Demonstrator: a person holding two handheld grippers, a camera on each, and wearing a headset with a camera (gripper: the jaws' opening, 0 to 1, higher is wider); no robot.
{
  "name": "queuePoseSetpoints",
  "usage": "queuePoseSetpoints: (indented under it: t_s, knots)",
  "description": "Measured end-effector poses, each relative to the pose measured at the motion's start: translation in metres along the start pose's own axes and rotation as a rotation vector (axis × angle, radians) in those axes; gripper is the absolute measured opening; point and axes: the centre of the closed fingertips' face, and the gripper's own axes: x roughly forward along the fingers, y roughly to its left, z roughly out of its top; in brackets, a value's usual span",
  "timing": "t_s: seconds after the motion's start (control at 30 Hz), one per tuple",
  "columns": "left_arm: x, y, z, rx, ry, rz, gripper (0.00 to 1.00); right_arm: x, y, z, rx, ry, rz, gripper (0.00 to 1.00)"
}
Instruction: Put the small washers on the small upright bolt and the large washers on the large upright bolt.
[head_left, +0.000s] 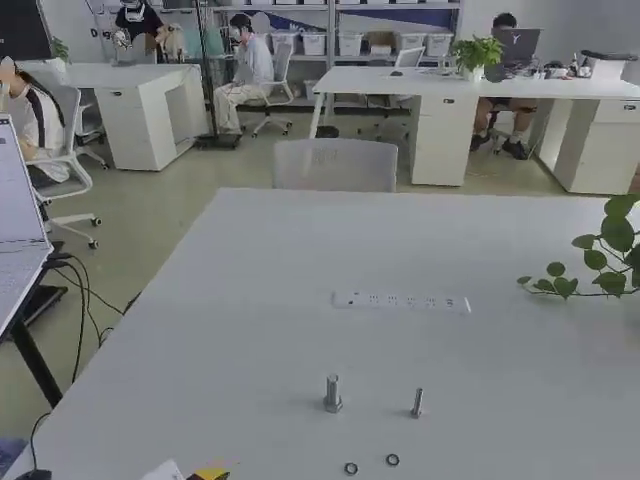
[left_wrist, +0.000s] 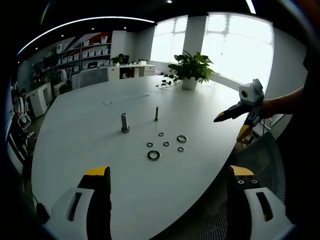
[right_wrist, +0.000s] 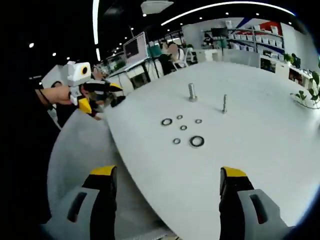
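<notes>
The large upright bolt (head_left: 333, 394) (left_wrist: 124, 123) (right_wrist: 192, 92) and the thinner small bolt (head_left: 417, 403) (left_wrist: 156, 113) (right_wrist: 224, 103) stand side by side on the white table (head_left: 300, 330). Loose washers lie in front of them: two large rings (left_wrist: 153, 155) (left_wrist: 182, 138) (right_wrist: 196, 141) (right_wrist: 166, 121) and several small ones (left_wrist: 166, 144) (right_wrist: 183, 127). Two washers (head_left: 351, 468) (head_left: 392, 460) sit at the bottom edge of the head view. My left gripper (left_wrist: 170, 175) (right_wrist: 95, 92) and right gripper (right_wrist: 167, 174) (left_wrist: 240, 112) hover off the table's near edge, both open, holding nothing.
A white power strip (head_left: 400, 301) lies beyond the bolts. A trailing plant (head_left: 600, 255) reaches in at the right edge, and a grey chair (head_left: 335, 165) stands at the far end. People sit at desks further back. A yellow object (head_left: 210, 474) lies at the near left.
</notes>
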Motion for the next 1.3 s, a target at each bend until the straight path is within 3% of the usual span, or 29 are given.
queuePoseSetpoints:
  t_s: [0.3, 0.53, 0.77, 1.0, 1.07, 1.3]
  knots:
    - [0.004, 0.002, -0.001, -0.001, -0.001, -0.014, 0.97, 0.008, 0.002, 0.000, -0.015, 0.028, 0.009, 0.75]
    - [0.005, 0.008, 0.000, 0.008, 0.002, -0.014, 0.97, 0.015, 0.000, 0.004, -0.083, 0.069, 0.005, 0.75]
    - [0.007, 0.012, -0.003, 0.011, 0.003, -0.011, 0.97, 0.025, -0.001, 0.000, -0.201, 0.163, 0.006, 0.75]
    - [0.010, 0.006, -0.011, 0.035, 0.037, -0.036, 0.97, 0.038, -0.001, 0.001, -0.296, 0.227, 0.023, 0.72]
    - [0.011, 0.006, -0.011, 0.041, 0.036, -0.036, 0.96, 0.041, -0.002, -0.002, -0.344, 0.267, 0.027, 0.70]
    - [0.014, 0.001, -0.015, 0.038, 0.038, -0.062, 0.96, 0.058, -0.001, -0.004, -0.399, 0.322, 0.056, 0.67]
